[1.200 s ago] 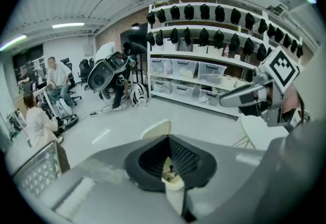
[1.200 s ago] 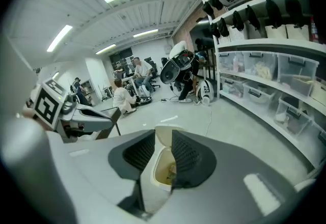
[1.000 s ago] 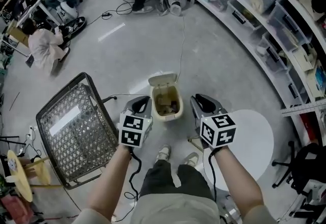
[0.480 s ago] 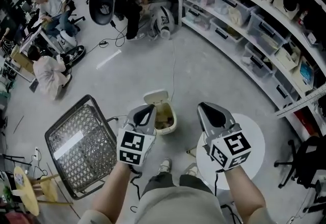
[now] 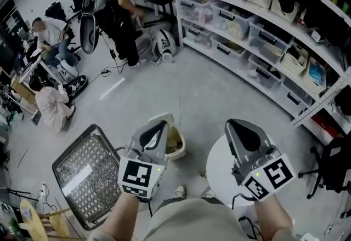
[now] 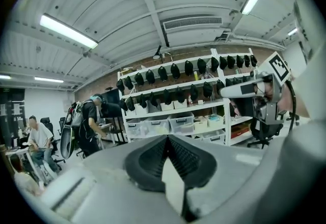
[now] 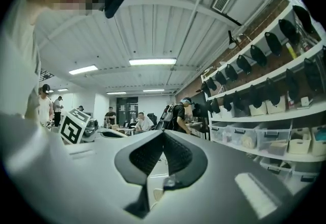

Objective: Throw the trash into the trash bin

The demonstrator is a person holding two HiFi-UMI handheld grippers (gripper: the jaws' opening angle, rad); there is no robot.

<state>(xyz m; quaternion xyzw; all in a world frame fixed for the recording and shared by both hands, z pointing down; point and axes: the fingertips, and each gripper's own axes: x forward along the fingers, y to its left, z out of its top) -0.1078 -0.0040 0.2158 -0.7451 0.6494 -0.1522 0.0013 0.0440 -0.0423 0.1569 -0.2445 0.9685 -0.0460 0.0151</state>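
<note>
Head view is showing the left gripper (image 5: 158, 127) hovering over the bin (image 5: 178, 149), the right gripper (image 5: 242, 128) hovering right of it (both jaws pressing together, empty).

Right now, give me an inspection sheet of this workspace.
Surface: grey floor; white round table at right.
Job's things: bin, lid open, trash inside.
Clutter: wire basket on the floor left of the bin.
Grippers: left gripper shut, empty; right gripper just closed, empty.
Cables: one cable along the floor towards the bin.
Surroundings: shelves with boxes; people at left.
</note>
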